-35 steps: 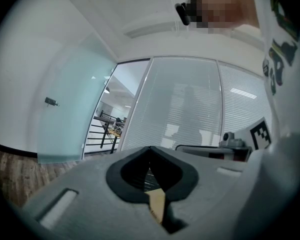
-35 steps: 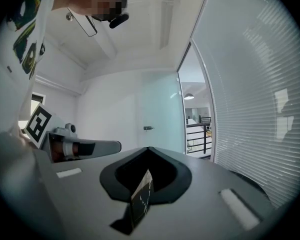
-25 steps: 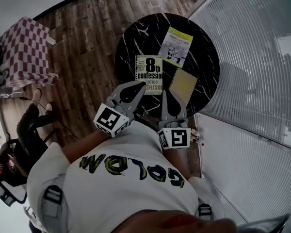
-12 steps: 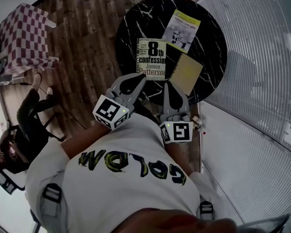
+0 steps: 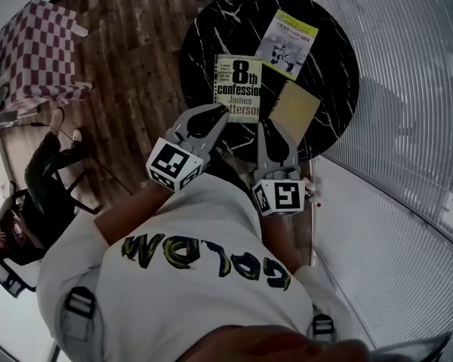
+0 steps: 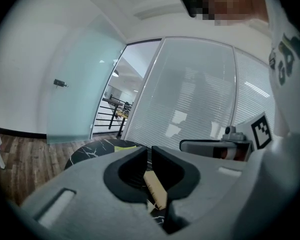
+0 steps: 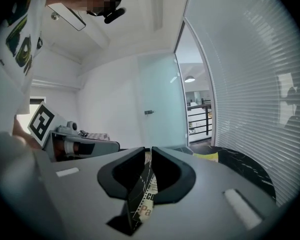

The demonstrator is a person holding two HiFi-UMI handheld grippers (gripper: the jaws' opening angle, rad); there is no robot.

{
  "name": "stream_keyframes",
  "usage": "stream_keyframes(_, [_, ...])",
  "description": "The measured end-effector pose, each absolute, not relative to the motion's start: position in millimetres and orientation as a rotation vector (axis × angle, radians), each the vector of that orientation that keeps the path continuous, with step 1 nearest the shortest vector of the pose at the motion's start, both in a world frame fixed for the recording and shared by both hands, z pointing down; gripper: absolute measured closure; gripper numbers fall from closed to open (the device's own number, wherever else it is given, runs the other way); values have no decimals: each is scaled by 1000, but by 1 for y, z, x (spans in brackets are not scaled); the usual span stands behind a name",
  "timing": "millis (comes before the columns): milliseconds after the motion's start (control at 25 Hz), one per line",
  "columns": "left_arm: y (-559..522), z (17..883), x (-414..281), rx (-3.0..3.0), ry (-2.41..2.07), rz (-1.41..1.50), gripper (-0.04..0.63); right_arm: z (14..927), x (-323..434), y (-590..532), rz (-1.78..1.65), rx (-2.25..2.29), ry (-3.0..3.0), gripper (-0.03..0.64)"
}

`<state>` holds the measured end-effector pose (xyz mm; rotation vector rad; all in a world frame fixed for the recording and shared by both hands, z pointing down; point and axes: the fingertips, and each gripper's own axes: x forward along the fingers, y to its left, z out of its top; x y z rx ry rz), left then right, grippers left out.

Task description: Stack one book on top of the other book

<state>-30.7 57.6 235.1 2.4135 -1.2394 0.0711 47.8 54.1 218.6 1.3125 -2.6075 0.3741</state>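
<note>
Reference landmark: round black marble table (image 5: 204, 59), standing on a wood floor (image 5: 136, 44) beside a slatted blind wall (image 5: 408, 111).

Books on the table (three in all, none stacked):
- "8th confession" book (image 5: 238, 87): flat, near the table's centre, towards its left half.
- Yellow-green book (image 5: 288, 42): flat, at the table's far side, apart from the first.
- Plain tan book (image 5: 294, 111): flat, at the table's near right, just beside the "8th confession" book; whether their edges touch cannot be told.

Left gripper (image 5: 217, 111): over the table's near edge, tips at the near edge of the "8th confession" book. Its jaws have just been opening and stand a narrow slit apart (image 6: 149, 151). Nothing is pinched; the tan book shows only through the hollow behind the tips.

Right gripper (image 5: 270, 130): over the table's near edge, tips just short of the tan book. Its jaws have likewise just been opening to a thin slit (image 7: 148, 151). Nothing is pinched; the printed cover shows beyond them on the table.

A red-checked cloth (image 5: 34, 59) lies well left of the table.
</note>
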Motion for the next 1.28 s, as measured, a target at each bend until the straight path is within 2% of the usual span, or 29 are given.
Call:
stream_keyframes(640, [31, 320, -40, 2307, -1189, 211, 525, 298, 53, 18, 483, 1239, -2497, 460])
stream_keyframes(920, [33, 356, -36, 2252, -1151, 251, 462, 335, 59, 10, 553, 1223, -2446, 411])
stream_keyframes(1280, [27, 399, -41, 2178, -1140, 277, 419, 376, 62, 6, 614, 1184, -2390, 360])
